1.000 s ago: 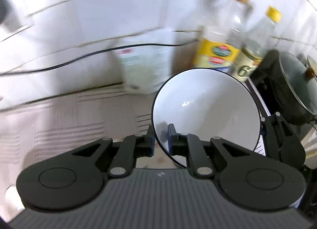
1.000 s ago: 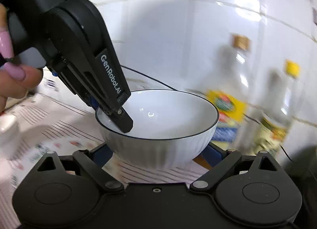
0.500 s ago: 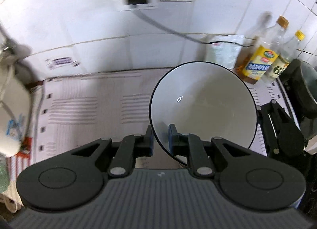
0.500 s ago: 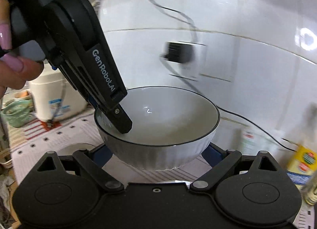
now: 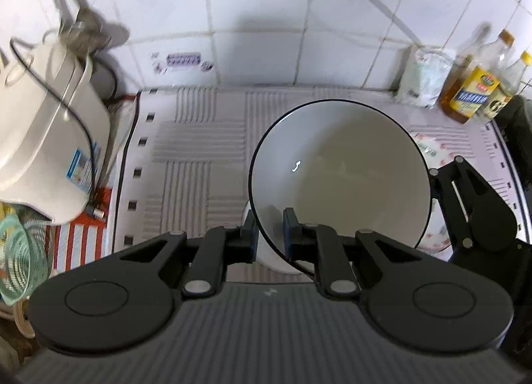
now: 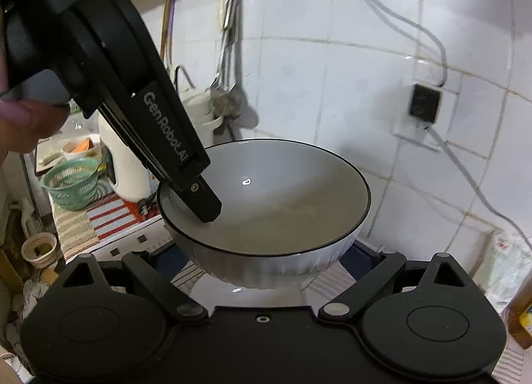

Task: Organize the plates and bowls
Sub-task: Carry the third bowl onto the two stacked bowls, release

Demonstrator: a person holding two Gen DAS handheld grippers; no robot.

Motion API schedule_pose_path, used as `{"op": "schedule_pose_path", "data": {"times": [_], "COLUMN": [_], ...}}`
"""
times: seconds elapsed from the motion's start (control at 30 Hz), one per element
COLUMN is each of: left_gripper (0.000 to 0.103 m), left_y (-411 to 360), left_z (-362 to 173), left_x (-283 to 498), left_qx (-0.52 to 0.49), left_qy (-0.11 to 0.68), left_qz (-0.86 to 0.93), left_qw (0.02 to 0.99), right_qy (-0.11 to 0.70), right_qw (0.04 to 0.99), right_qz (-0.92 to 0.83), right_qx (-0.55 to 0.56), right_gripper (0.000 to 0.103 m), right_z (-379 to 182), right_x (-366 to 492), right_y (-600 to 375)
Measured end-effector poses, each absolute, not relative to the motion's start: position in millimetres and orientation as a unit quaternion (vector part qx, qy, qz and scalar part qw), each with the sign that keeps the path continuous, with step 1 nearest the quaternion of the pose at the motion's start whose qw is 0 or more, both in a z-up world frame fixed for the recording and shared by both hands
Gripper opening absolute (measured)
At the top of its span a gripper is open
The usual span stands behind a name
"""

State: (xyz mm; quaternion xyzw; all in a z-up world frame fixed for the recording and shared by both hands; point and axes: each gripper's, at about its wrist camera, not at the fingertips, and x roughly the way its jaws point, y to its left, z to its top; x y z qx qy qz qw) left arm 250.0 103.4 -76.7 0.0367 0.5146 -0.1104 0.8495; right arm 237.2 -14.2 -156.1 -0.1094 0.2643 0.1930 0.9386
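Left wrist view: left gripper (image 5: 270, 237) pinches the near rim of a white bowl (image 5: 342, 168) held above the patterned desk (image 5: 196, 151); right gripper (image 6: 262, 261) clasps the bowl's ribbed sides from below.

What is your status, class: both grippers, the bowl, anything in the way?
Left gripper shut on bowl rim. Right gripper cradling bowl's ribbed sides. Bowl aloft over mat. Nothing seen in the way.

bowl (image 5: 339, 171) carried leftward — off bottles (image 5: 472, 91) | toward rice cooker (image 5: 43, 138)
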Motion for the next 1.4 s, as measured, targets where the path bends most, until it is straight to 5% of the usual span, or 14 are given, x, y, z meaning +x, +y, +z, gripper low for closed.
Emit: {"op": "schedule_pose_path", "data": {"times": [0.63, 1.4], "left_gripper": [0.013, 0.016], "left_y": [122.1, 119.0], "left_z": [-160.4, -181.3], "left_x": [285.9, 298.6], "left_qx": [0.024, 0.023], "left_qy": [0.586, 0.610], "left_qz": [-0.124, -0.124], "left_qw": [0.800, 0.782], "right_qy": [0.393, 0.476], "right_qw": [0.893, 0.853], "right_qz": [0.214, 0.131], "right_qx": [-0.044, -0.170], "right_gripper": [0.098, 0.097], "right_z": [-210.2, -209.4], "right_x": [264.0, 279.2], "right_y": [-15.0, 22.7]}}
